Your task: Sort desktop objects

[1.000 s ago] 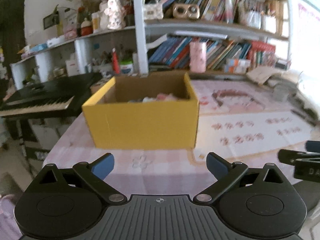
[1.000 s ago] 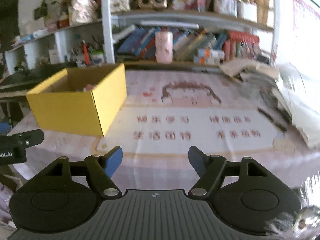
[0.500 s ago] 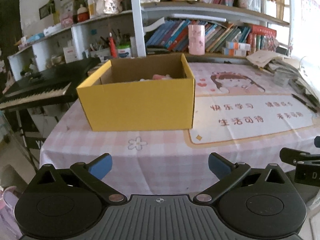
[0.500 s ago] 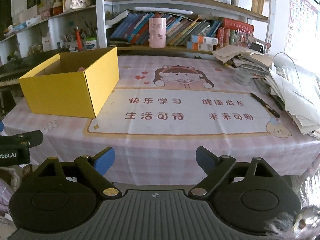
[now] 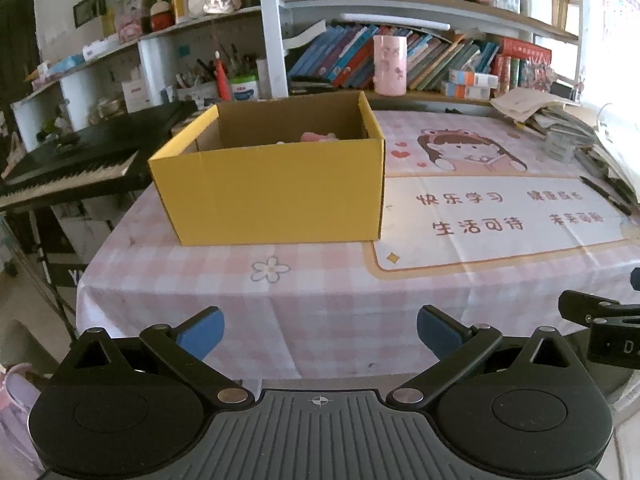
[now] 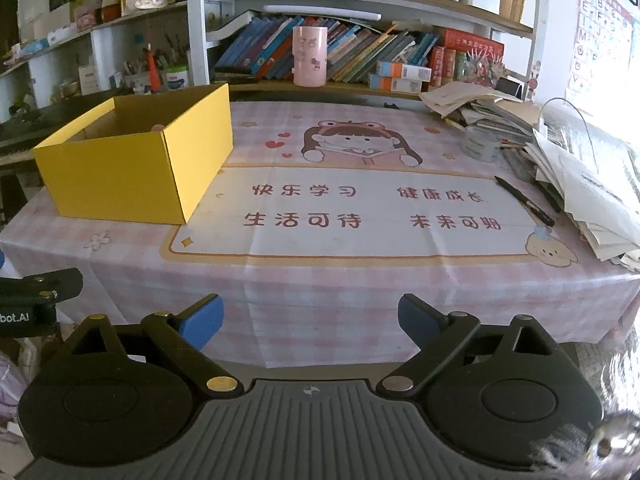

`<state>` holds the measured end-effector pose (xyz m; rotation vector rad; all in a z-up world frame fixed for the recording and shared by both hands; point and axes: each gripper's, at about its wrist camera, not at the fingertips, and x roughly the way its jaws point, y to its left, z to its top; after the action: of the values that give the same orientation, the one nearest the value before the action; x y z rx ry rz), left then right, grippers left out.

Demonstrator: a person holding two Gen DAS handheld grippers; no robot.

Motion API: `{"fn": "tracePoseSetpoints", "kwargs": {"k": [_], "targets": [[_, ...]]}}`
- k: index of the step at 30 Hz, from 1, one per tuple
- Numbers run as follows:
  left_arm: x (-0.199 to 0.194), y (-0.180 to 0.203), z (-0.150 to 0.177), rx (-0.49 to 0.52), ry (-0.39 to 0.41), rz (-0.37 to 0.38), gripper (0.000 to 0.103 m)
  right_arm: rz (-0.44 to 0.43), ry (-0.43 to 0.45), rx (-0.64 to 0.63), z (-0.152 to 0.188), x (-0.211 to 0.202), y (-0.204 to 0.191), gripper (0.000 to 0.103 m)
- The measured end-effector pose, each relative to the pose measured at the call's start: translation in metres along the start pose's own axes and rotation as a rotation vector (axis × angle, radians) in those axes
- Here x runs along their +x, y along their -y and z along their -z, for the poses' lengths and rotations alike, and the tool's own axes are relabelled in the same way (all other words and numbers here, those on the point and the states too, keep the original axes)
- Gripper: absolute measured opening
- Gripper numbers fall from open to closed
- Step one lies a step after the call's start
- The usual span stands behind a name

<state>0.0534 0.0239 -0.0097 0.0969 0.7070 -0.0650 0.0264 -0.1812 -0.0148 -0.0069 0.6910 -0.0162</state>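
Note:
A yellow cardboard box (image 5: 276, 192) stands on the left part of the table; it also shows in the right wrist view (image 6: 120, 176). A pink object (image 5: 318, 137) lies inside it, mostly hidden by the wall. My left gripper (image 5: 320, 330) is open and empty, held off the table's front edge, in front of the box. My right gripper (image 6: 310, 318) is open and empty, also in front of the table edge, to the right of the left one. A black pen (image 6: 524, 200) lies on the mat at the right.
A pink checked tablecloth with a printed mat (image 6: 360, 208) covers the table. A pile of papers and books (image 6: 580, 168) fills the right side. A pink cup (image 6: 309, 56) and bookshelves stand behind. A black keyboard piano (image 5: 72, 160) stands to the left.
Both grippers have pulled back from the table and risen a little; the box and mat look farther away. Both stayed open and empty.

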Motion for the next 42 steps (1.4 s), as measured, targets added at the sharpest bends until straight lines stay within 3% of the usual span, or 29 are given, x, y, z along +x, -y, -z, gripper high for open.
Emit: {"fn": "tracePoseSetpoints", "kwargs": {"k": [42], "targets": [[0.0059,0.0026,-0.0012,-0.009,-0.027,0.024,0.103,-0.012,-0.029,0.006,-0.0009,0.0060,0.0011,0.095]]}}
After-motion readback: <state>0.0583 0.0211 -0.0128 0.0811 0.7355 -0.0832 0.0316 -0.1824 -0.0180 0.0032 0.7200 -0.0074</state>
